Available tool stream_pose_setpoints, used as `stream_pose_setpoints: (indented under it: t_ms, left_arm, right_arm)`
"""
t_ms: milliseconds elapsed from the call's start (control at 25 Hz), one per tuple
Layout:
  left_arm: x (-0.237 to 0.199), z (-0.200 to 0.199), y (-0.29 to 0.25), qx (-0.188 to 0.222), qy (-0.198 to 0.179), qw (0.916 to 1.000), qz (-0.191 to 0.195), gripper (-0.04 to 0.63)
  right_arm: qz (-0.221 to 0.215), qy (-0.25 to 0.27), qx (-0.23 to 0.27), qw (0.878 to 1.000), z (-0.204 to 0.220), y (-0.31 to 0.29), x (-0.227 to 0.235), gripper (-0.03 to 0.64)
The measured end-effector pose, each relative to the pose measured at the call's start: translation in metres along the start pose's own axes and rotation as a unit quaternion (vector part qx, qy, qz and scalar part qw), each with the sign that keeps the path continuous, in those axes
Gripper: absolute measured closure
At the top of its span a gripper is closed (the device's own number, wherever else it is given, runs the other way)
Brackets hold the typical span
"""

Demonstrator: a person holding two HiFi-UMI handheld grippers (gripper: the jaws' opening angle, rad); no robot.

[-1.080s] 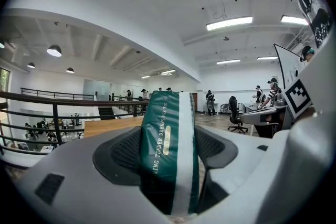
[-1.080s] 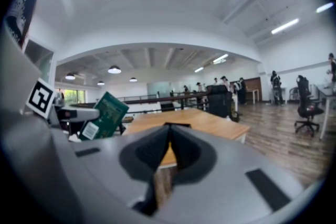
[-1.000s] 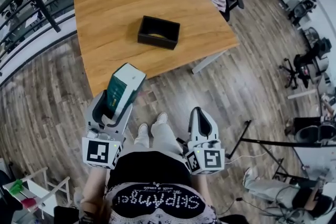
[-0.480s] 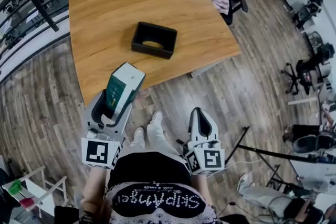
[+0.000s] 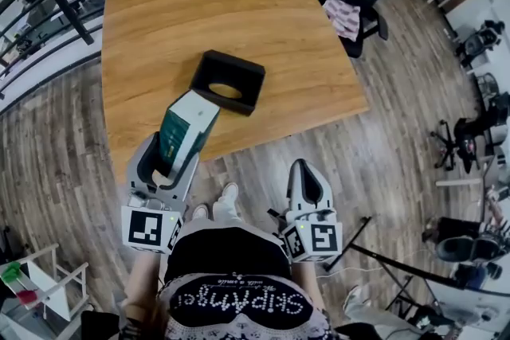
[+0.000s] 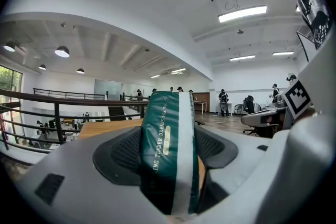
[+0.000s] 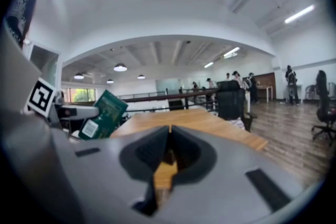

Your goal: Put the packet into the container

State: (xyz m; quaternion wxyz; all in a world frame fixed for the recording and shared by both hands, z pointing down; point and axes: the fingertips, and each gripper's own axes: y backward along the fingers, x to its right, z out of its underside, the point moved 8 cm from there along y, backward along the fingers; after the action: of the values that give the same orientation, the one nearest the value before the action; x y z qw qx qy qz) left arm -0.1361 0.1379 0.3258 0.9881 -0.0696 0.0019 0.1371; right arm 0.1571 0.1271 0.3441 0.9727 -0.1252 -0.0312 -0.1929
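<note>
Holds the right claw (image 5: 306,173) pressed together and empty by the body, pinches the green packet (image 5: 186,128) in the left claw (image 5: 170,152) at the worktop's (image 5: 207,4) near edge, just short of the black container (image 5: 239,74) beyond.

Left grey-white two-jaw gripper (image 5: 177,141), lower left: jaws clamp green-and-white packet (image 5: 190,117). Right grey-white gripper (image 5: 307,173), lower centre: jaws pressed together (both point up-frame).

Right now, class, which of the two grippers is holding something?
The left gripper: its jaws are shut on the green packet, while the right gripper has its jaws closed on nothing.
</note>
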Motion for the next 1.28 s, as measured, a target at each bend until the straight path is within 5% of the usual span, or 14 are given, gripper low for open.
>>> stream_pose_setpoints:
  t_ms: [760,1280]
  left_arm:
    - [0.006,-0.011,-0.042,0.002,0.002,0.9997,-0.022,0.252]
    - [-0.065,-0.026,-0.102,0.007,-0.004,0.9999,0.007,0.252]
  right_arm:
    - [-0.003,-0.022,0.000,1.000,-0.014,-0.035,0.043,0.581]
    - [0.028,-0.030,0.000,0.999,-0.037,-0.103,0.021,0.581]
